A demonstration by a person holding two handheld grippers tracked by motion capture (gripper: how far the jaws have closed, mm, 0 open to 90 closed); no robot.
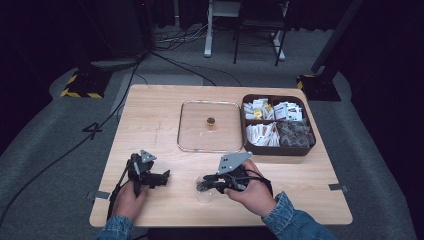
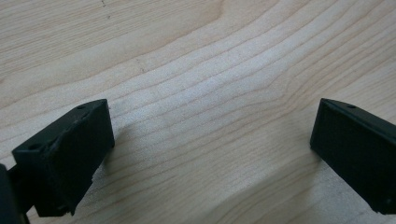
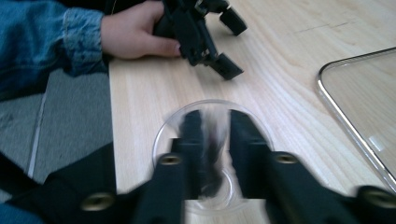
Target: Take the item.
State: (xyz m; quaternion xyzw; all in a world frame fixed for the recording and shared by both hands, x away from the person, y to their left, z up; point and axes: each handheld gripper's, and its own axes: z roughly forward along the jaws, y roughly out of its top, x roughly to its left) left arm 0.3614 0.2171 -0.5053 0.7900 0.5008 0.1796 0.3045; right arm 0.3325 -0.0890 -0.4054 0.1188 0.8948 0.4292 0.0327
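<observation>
Clear dish point(image 3: 212, 154) directly beneath right gripper point(image 3: 215, 128), dark clump between jaws.

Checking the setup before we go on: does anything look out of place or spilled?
Nothing spilled. The glass lid lies flat on the table beside the open box of packets, off it. The right gripper is over a clear cup.

A clear lid point(image 1: 209, 126) lies beside a compartment box point(image 1: 278, 148) of packets point(image 1: 262, 134).
</observation>
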